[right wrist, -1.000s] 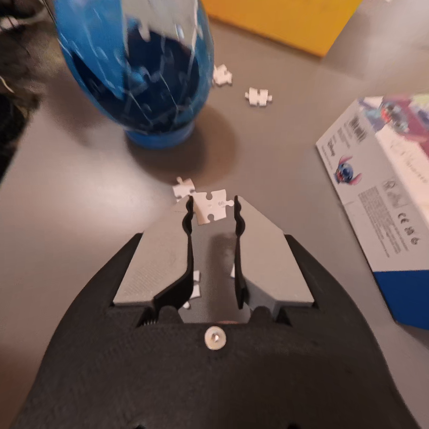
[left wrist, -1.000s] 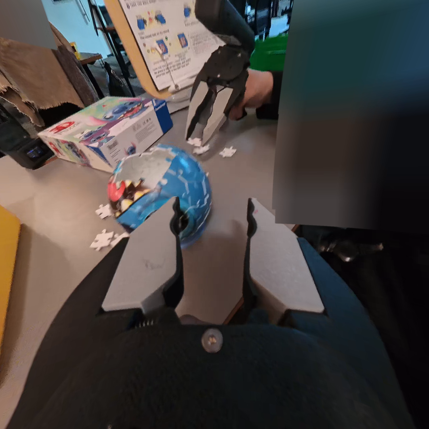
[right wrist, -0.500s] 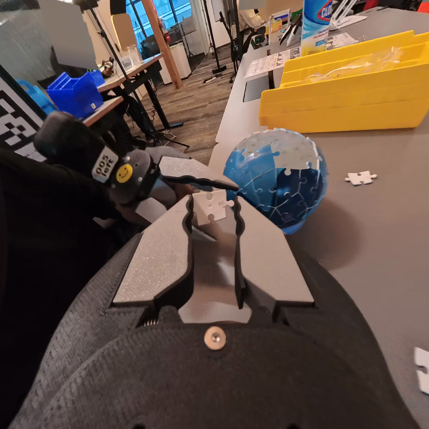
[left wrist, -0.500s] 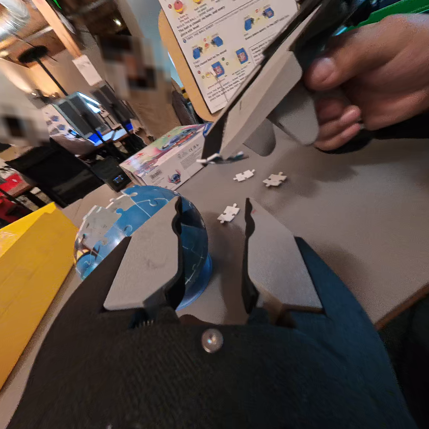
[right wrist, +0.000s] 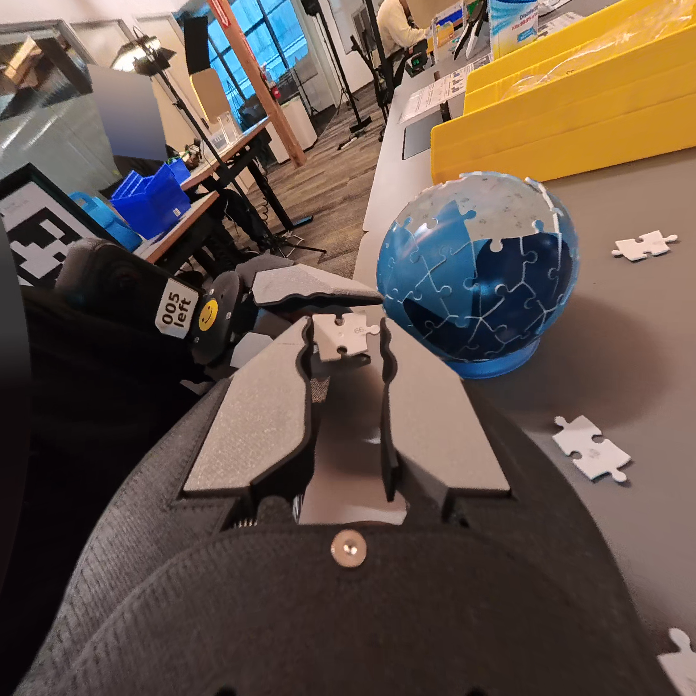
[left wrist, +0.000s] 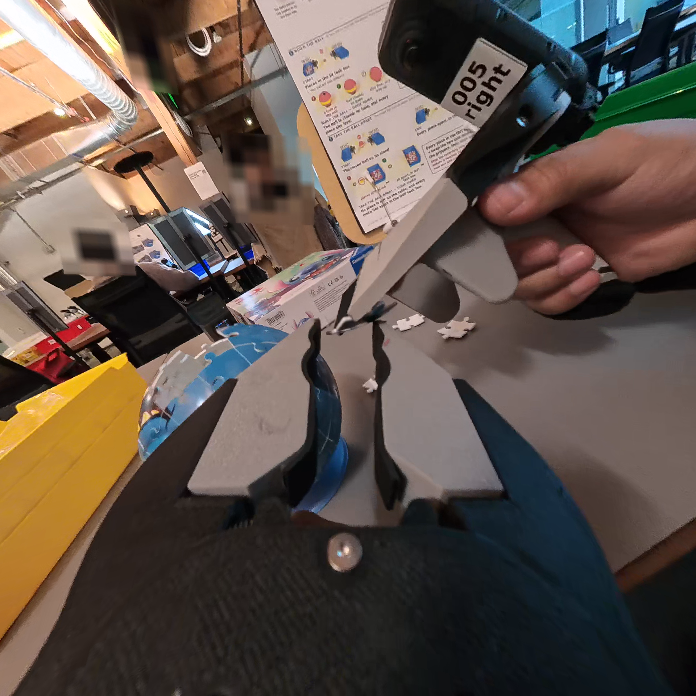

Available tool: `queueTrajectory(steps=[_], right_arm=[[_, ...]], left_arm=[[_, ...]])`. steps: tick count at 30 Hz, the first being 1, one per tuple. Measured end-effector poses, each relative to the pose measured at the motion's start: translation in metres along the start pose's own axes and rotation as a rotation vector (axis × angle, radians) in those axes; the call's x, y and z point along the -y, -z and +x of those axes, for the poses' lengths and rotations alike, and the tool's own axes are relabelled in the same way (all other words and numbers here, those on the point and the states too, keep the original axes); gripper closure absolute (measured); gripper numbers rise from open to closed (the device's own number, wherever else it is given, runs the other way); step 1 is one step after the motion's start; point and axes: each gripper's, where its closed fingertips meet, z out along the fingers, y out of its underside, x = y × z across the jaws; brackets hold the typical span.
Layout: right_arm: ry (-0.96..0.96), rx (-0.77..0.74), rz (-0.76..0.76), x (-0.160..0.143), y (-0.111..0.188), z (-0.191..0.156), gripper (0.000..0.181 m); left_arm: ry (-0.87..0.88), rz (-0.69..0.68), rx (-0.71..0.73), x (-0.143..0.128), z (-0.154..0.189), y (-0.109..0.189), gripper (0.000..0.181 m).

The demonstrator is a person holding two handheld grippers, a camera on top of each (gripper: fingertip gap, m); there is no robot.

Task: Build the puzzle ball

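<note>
right gripper (right wrist: 346, 335) pinching flat white jigsaw piece (right wrist: 342, 338) at fingertips | lifted off table since a second ago | left gripper (left wrist: 344, 335) narrowly parted, empty, tips now just before piece: handover likely | half-built blue puzzle ball (right wrist: 478, 278) beyond right finger

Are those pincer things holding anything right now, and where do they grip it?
The right gripper pinches a white puzzle piece by its two side edges, at the fingertips. The left gripper is open, holding nothing.
</note>
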Motion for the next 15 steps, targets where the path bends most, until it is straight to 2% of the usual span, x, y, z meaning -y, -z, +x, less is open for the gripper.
queueTrajectory(steps=[3,15], right_arm=[[-0.004,-0.005,-0.007,-0.003,-0.002,-0.001,0.150],[-0.060,0.075,-0.011,-0.003,0.001,-0.008,0.159]], left_arm=[[-0.017,0.014,-0.023,0.000,0.005,0.001,0.164],[-0.093,0.114,-0.027,0.008,0.006,0.011,0.173]])
